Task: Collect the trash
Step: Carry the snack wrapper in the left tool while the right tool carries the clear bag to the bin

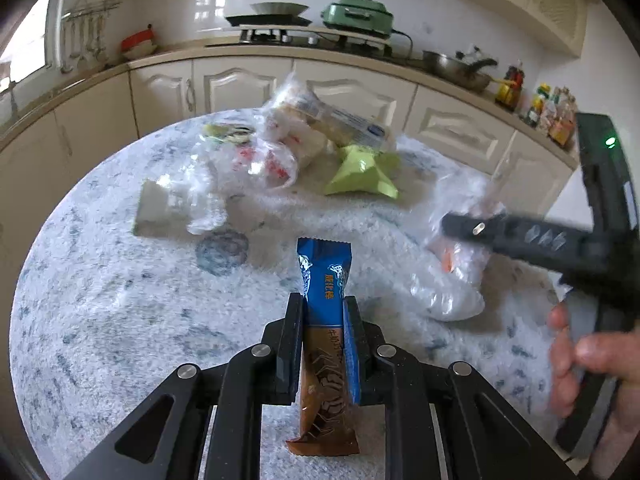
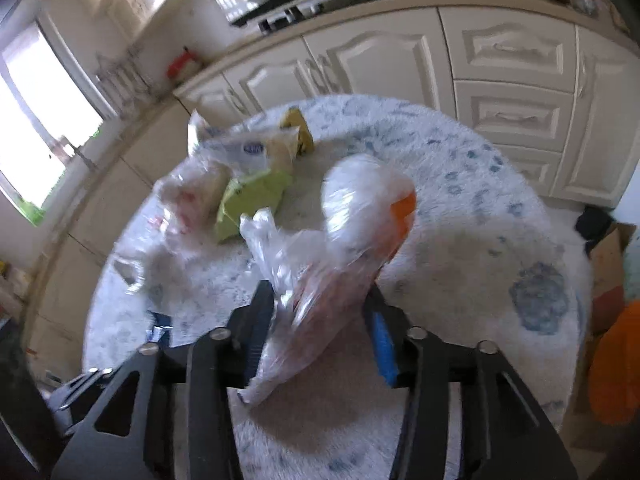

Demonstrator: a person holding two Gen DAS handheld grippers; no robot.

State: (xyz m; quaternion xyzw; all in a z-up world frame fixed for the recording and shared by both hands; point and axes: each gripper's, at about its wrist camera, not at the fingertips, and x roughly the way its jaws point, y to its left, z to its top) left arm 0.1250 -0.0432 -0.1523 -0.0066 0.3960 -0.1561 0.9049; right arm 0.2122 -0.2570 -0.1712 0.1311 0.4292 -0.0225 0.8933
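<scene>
Gripping blue wrapper (image 1: pixel 325 276), left tongs (image 1: pixel 323 312), cardboard box (image 2: pixel 608 272) right-view only

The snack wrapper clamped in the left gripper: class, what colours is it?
The snack wrapper is blue at its top and brown lower down, clearest in the left wrist view.

blue-brown snack wrapper (image 1: pixel 325 320) | orange Chinese characters "威化棒"
</scene>
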